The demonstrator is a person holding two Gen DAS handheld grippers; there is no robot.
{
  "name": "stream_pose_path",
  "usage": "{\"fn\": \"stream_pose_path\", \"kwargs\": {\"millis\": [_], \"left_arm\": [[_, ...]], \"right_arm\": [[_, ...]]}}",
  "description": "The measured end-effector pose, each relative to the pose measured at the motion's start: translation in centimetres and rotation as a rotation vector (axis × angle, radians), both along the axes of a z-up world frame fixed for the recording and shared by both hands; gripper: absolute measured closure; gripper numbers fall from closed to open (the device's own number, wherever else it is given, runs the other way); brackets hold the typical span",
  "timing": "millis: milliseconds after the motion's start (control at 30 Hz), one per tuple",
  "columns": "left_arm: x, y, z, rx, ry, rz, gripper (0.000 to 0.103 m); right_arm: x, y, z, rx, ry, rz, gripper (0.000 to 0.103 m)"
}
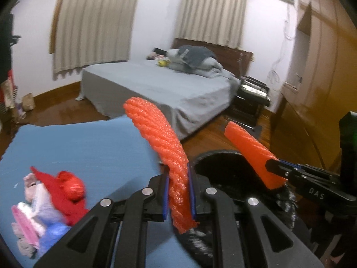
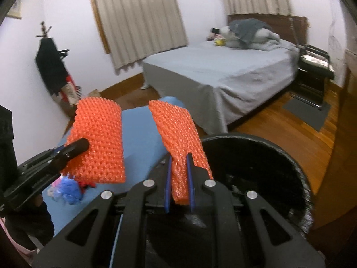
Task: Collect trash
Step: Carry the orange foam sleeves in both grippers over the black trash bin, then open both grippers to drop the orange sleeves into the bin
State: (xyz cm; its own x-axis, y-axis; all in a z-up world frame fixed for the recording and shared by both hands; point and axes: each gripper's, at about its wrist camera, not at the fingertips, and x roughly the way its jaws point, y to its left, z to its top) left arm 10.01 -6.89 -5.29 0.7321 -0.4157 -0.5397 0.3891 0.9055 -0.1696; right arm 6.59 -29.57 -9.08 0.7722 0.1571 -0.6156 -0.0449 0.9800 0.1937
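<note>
My left gripper (image 1: 178, 170) is shut on an orange foam net sleeve (image 1: 156, 134) that sticks up and leans left. My right gripper (image 1: 275, 167) comes in from the right, shut on a second orange foam net sleeve (image 1: 247, 149). A black trash bin (image 1: 214, 154) stands open just under and between them. In the right wrist view my right gripper (image 2: 179, 159) pinches its orange sleeve (image 2: 176, 131) at the bin's (image 2: 290, 156) left rim. There the left gripper (image 2: 83, 145) holds its sleeve (image 2: 100, 138) over the blue table (image 2: 138, 138).
A pile of red, pink and blue scraps (image 1: 55, 198) lies on the blue table (image 1: 78, 147) at the left. Beyond are a grey bed (image 1: 167, 84), a black bedside stand (image 1: 252, 98), a wooden wardrobe (image 1: 323, 78) and a coat rack (image 2: 51, 67) by the wall.
</note>
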Motion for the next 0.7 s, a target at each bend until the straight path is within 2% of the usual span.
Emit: {"fn": "stream_pose_path", "kwargs": {"millis": [300,433,500,533,567,633,700], "left_arm": [[0.8,-6.2,-1.6,0.022,0.038,-0.154,0.089],[0.6,-7.9,-2.4,0.025,0.063,-0.205,0.089],[0.6,-8.4,-2.8,0.026,0.081,-0.230,0.087],[0.6,-8.6,-3.0,0.020,0.091,-0.241,0.082],[0.5,-8.4,-3.2,0.016,0.099,-0.244,0.067],[0.6,-7.5,-3.4,0.005,0.103,-0.232,0.050],[0.5,-6.9,-3.3,0.005,0.098,-0.214,0.049]], "right_arm": [[-1.7,-4.5,-2.2,-0.014,0.041,-0.110,0.091],[-1.9,-5.4,-3.0,-0.016,0.064,-0.142,0.091],[-2.0,-5.7,-3.3,-0.026,0.074,-0.158,0.088],[-1.9,-5.8,-3.4,-0.031,0.080,-0.166,0.086],[-2.0,-6.0,-3.7,-0.034,0.085,-0.174,0.083],[-1.9,-6.7,-3.8,-0.042,0.087,-0.191,0.067],[-2.1,-6.9,-3.8,-0.052,0.079,-0.208,0.054]]}}
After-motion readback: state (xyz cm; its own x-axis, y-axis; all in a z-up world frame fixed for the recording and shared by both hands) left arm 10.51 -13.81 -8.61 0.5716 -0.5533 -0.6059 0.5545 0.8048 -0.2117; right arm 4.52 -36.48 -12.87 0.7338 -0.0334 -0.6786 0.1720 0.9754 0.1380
